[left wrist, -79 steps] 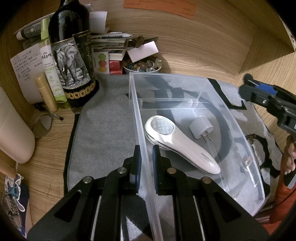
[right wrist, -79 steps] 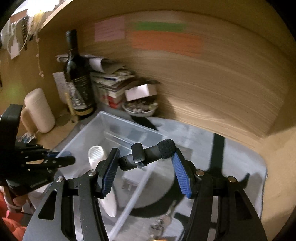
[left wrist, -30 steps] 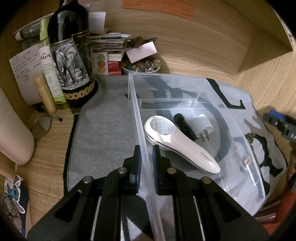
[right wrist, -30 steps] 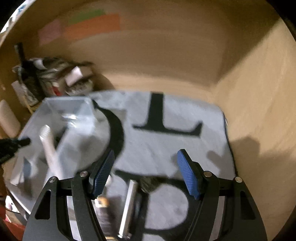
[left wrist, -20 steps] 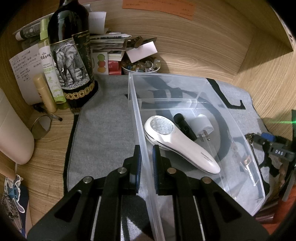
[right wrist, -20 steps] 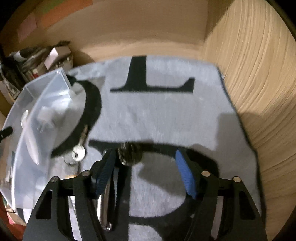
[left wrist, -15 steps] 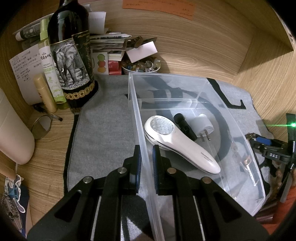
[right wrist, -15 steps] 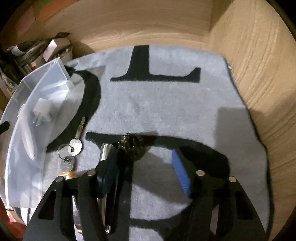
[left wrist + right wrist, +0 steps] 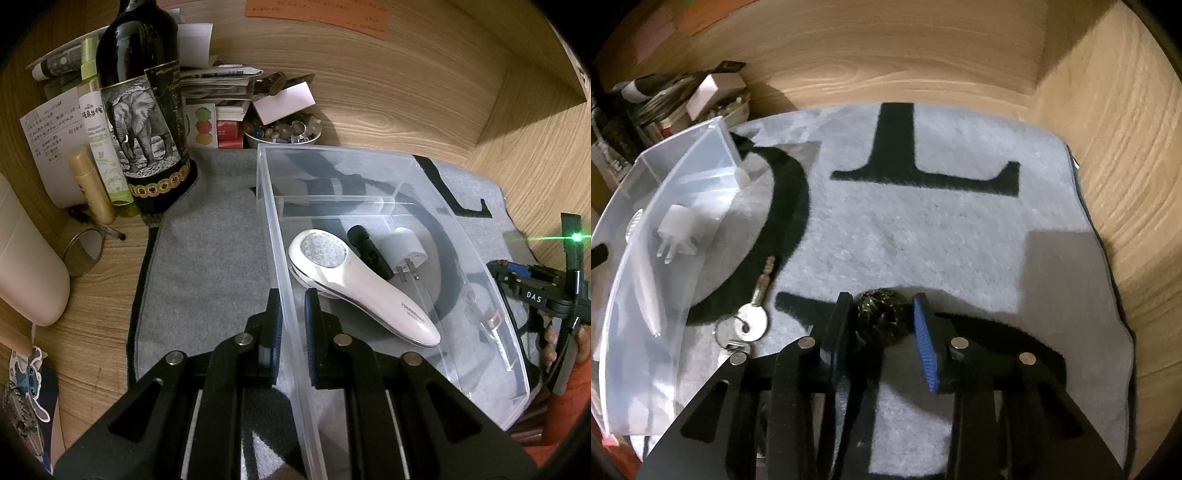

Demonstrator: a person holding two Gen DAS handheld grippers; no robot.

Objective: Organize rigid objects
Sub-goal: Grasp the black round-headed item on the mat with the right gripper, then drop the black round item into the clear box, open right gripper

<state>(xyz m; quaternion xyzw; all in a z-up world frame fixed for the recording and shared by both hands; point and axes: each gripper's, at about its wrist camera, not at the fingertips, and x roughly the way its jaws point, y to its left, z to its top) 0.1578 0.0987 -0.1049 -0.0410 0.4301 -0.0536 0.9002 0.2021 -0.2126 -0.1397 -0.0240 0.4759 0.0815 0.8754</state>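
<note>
My left gripper is shut on the near wall of a clear plastic bin. The bin holds a white handheld device, a small black microphone and a white plug adapter. My right gripper is open on the grey mat, its fingers on either side of a dark bead-like ball, not closed on it. A key on a ring lies on the mat between the ball and the bin. The right gripper also shows at the right edge of the left wrist view.
A dark wine bottle, a green spray bottle, a bowl of stones, papers and a round mirror crowd the back left. Wooden walls close the back and right. The grey mat bears large black letters.
My right gripper dropped the black microphone into the bin, swung right and came down over the dark ball on the mat. Its jaws have narrowed around the ball. The left gripper has not moved.
</note>
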